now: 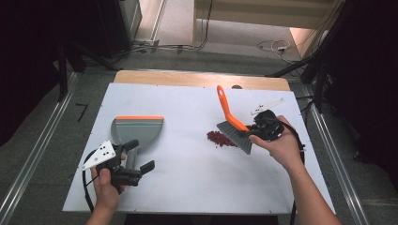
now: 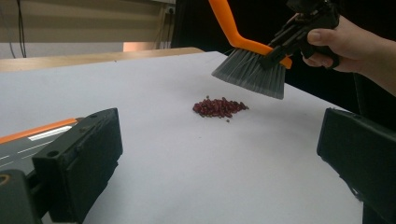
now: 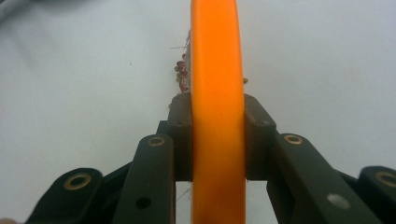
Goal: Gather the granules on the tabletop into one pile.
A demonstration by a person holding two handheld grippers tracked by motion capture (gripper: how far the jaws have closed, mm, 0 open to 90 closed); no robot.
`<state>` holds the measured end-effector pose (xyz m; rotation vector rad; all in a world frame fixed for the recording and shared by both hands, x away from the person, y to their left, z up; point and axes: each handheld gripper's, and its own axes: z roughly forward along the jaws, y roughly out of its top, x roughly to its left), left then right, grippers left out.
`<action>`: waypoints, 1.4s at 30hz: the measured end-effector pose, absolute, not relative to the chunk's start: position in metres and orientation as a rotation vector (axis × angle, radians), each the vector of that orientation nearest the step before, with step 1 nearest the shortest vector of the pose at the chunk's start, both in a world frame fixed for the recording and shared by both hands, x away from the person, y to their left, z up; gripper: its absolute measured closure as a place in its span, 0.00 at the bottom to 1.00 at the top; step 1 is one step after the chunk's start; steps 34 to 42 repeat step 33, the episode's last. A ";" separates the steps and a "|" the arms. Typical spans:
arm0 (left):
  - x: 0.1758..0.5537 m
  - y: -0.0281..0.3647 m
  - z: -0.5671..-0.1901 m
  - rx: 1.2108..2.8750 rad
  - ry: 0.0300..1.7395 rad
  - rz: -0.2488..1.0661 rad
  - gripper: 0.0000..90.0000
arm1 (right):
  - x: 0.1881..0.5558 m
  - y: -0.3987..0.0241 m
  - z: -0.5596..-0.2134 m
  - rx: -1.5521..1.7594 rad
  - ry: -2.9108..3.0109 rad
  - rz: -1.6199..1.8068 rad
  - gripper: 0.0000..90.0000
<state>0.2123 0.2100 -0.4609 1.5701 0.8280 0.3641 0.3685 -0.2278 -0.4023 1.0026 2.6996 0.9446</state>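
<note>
Sweeping step: right gripper [image 1: 259, 131] clamps the brush [image 2: 254, 70], bristles just above the beans [image 2: 219, 107]. Left gripper [image 1: 133, 159], jaws wide and empty, should next grab the dustpan [image 1: 136, 131] handle between them.

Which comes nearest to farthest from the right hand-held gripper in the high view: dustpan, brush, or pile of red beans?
1. Brush: clamped in the right hand-held gripper, bristles just left of it.
2. Pile of red beans: on the table, left of the bristles.
3. Dustpan: far left, by the left hand-held gripper.
</note>
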 end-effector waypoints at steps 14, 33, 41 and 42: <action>0.213 0.209 -0.461 1.578 0.827 0.370 0.01 | 0.330 -0.264 -0.417 1.130 2.590 1.064 0.76; 0.213 0.211 -0.461 1.579 0.830 0.376 0.01 | 0.291 -0.332 -0.447 1.260 2.492 1.333 0.76; 0.213 0.211 -0.461 1.579 0.830 0.376 0.01 | 0.291 -0.332 -0.447 1.260 2.492 1.333 0.76; 0.213 0.211 -0.461 1.579 0.830 0.376 0.01 | 0.291 -0.332 -0.447 1.260 2.492 1.333 0.76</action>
